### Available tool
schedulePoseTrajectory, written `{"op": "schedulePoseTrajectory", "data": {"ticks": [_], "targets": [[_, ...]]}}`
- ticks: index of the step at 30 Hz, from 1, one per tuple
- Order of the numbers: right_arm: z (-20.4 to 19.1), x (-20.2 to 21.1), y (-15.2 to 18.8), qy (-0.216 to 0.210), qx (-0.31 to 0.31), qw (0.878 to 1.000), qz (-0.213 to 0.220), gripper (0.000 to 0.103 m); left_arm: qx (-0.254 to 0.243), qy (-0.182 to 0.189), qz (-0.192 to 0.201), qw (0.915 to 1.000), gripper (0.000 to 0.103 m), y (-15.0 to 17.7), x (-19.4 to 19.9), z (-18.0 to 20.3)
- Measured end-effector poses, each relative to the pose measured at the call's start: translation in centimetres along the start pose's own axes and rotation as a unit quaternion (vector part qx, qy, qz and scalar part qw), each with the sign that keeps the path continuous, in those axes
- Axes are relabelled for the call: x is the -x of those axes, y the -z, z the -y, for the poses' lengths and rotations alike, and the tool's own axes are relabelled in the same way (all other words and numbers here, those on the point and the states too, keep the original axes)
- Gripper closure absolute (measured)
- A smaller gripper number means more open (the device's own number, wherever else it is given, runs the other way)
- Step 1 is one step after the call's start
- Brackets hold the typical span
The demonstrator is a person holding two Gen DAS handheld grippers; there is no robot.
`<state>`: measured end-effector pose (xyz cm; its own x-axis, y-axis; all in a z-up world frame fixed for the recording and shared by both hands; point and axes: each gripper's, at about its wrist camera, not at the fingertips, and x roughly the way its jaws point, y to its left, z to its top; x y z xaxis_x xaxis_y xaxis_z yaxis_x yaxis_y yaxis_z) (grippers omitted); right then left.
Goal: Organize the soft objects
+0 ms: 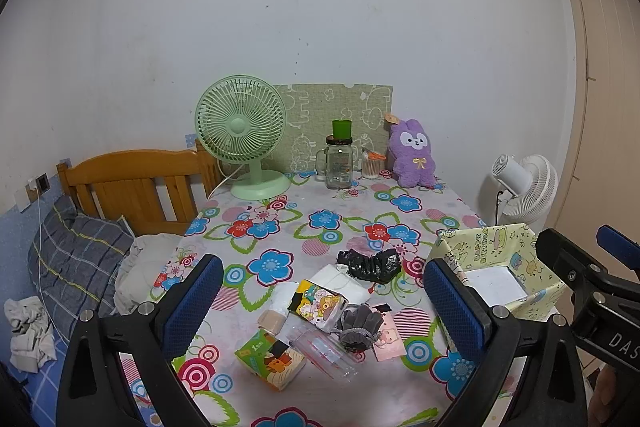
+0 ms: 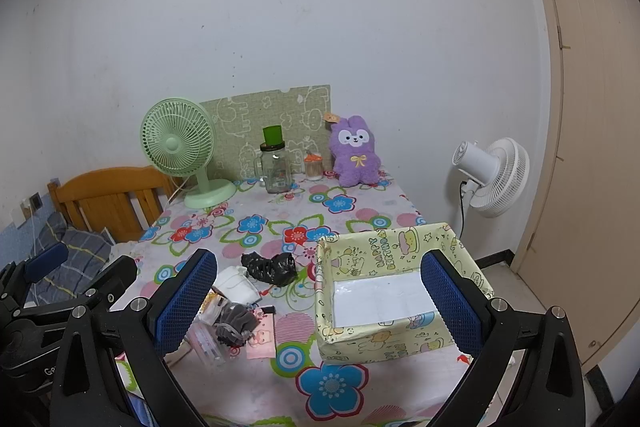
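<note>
A pile of small items lies on the flowered tablecloth (image 1: 280,227): a grey glove (image 1: 358,325), a black crumpled bag (image 1: 370,264), a white cloth (image 1: 340,279), a cartoon packet (image 1: 318,305), a small carton (image 1: 270,359) and a clear pouch (image 1: 324,349). A yellow "Happy Birthday" box (image 2: 400,287) stands open and holds only a white sheet. A purple plush rabbit (image 1: 412,157) sits at the far edge. My left gripper (image 1: 324,301) is open above the pile. My right gripper (image 2: 320,301) is open, near the box's left wall. The glove (image 2: 236,323) and black bag (image 2: 270,269) also show in the right wrist view.
A green desk fan (image 1: 244,139), a glass jar with a green cup (image 1: 339,163) and a cotton-swab holder (image 1: 374,165) stand at the back. A white floor fan (image 2: 492,175) is right of the table. A wooden bed headboard (image 1: 132,183) and pillows lie left.
</note>
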<state>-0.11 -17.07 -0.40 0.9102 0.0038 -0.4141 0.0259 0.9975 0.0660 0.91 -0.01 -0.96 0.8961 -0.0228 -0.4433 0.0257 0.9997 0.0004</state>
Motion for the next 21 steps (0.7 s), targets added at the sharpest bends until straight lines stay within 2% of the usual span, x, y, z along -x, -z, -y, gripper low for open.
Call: {"op": "schedulePoseTrajectory", "data": {"ticks": [21], "targets": [[-0.13,0.14,0.11,0.001,-0.002,1.000,-0.001,0.000,-0.001,-0.002,0.000,1.0000,0.003,0.00,0.08,-0.29]]}}
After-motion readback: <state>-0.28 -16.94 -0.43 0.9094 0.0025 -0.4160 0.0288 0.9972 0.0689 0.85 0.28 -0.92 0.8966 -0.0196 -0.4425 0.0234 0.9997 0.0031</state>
